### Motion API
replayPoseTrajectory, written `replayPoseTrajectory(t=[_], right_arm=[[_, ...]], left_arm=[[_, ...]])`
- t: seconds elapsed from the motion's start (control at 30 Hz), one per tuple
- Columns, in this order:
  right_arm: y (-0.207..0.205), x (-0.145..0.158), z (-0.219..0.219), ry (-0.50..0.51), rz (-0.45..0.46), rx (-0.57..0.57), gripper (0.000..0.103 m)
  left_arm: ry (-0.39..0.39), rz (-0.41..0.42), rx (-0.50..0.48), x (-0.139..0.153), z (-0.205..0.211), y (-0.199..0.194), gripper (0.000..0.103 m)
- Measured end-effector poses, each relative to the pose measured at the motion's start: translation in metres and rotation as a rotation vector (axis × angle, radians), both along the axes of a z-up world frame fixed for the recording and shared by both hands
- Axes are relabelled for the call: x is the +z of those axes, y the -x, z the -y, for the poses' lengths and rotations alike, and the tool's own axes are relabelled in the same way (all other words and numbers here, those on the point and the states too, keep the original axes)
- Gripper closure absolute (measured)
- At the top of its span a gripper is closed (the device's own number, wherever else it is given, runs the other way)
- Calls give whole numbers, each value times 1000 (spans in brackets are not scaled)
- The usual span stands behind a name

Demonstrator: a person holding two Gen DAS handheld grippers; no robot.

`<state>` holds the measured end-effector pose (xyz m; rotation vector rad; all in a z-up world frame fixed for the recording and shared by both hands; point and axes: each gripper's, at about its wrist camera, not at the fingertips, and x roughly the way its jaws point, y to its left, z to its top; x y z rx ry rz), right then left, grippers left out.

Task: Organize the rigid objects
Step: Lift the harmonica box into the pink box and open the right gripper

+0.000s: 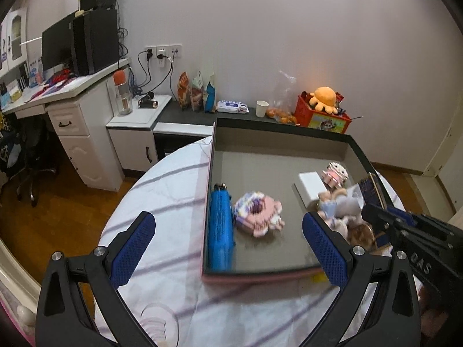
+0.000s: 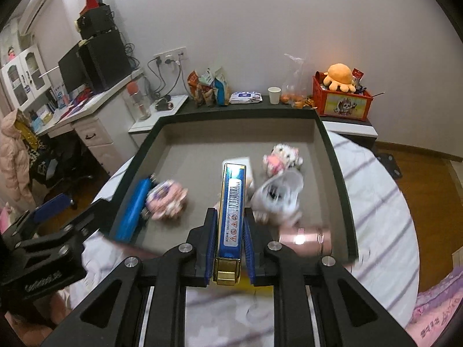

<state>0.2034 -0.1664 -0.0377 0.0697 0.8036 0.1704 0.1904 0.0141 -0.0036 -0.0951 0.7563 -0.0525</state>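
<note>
**Blue box held lengthwise over the tray**

The right gripper [image 2: 230,237] is clamped on a slim blue box [image 2: 231,202] with gold ends. Its long axis runs straight out along the fingers, the far end pointing away over the tray [image 2: 338,167] toward the back wall, the near gold end tucked between the pads. The narrow face turned upward carries a white barcode label and a row of small red warning symbols; the fine print is too small to read.

The left gripper [image 1: 228,243] stands wide open with nothing between its pads, above the tray's near left corner.

Inside the tray lie a blue cylinder [image 1: 220,228] along the left wall, a pink block toy [image 1: 257,212] beside it, a white box [image 1: 311,188] and some small figures [image 1: 335,173].

The right gripper's black body reads "DAS" in the left camera's view.
</note>
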Motion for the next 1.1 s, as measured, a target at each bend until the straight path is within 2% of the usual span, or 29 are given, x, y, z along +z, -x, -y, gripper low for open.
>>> replayPoseTrajectory(t=[0.2,0.5,0.57,0.63,0.73,0.77,0.8,0.83,1.1], right_arm=[[-41,-15,3,25,-35,-6,86],[-50,-21,4,63,-33,-4,85],[-48,-19,5,56,-31,-2,78],[-44,-16,5,55,-19,-4,52],[-35,-7,6,45,18,-5,44],[-32,-4,6,43,30,-8,37],[-27,1,7,37,47,-12,25],[-23,4,9,33,59,-17,20],[22,19,37,-1,94,-73,20]], left_arm=[[5,-21,7,-11,4,-27,0],[14,-38,-1,-20,7,-38,0],[13,-34,-2,-18,8,-36,0],[12,-26,-1,-15,8,-32,0],[14,-16,3,-10,7,-25,0],[15,-13,4,-8,8,-23,0],[16,-9,3,-7,8,-20,0],[15,-1,2,-4,9,-16,0],[5,26,-19,10,18,13,0]])
